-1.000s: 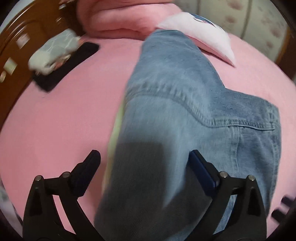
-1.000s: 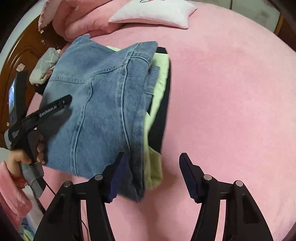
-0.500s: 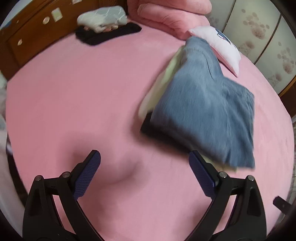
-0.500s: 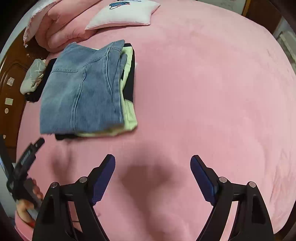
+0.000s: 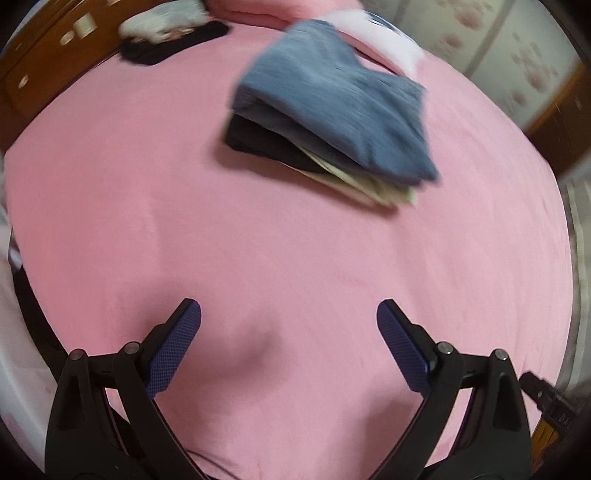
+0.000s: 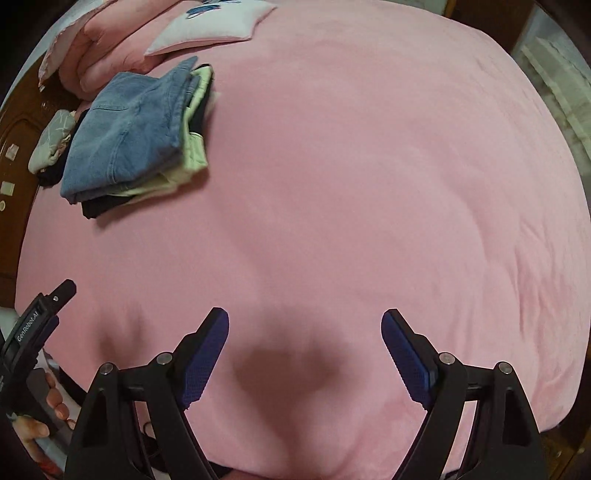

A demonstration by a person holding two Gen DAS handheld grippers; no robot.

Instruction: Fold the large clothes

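Folded blue jeans point(image 5: 332, 99) point(image 6: 129, 136) lie on top of a stack with a pale green garment point(image 5: 373, 186) point(image 6: 194, 151) and a black one point(image 5: 258, 142) point(image 6: 101, 206), far up the pink bed point(image 5: 258, 240) point(image 6: 351, 184). My left gripper point(image 5: 289, 325) is open over bare sheet near the bed's front edge, well apart from the stack. My right gripper point(image 6: 305, 332) is open too, with nothing between its fingers, hovering over bare sheet. The left gripper's body point(image 6: 33, 325), held in a hand, shows at the right wrist view's lower left.
A white cushion point(image 6: 214, 26) and pink folded bedding point(image 6: 99, 48) sit at the head of the bed. A grey-white bundle on a black cloth point(image 5: 173, 40) lies beside the wooden headboard point(image 5: 40, 70). A wardrobe with floral panels point(image 5: 498, 48) stands beyond the bed.
Both grippers have drawn back from the jeans stack toward the bed's front edge and risen. The right gripper's jaws have spread wider. The jeans lie released on the stack.
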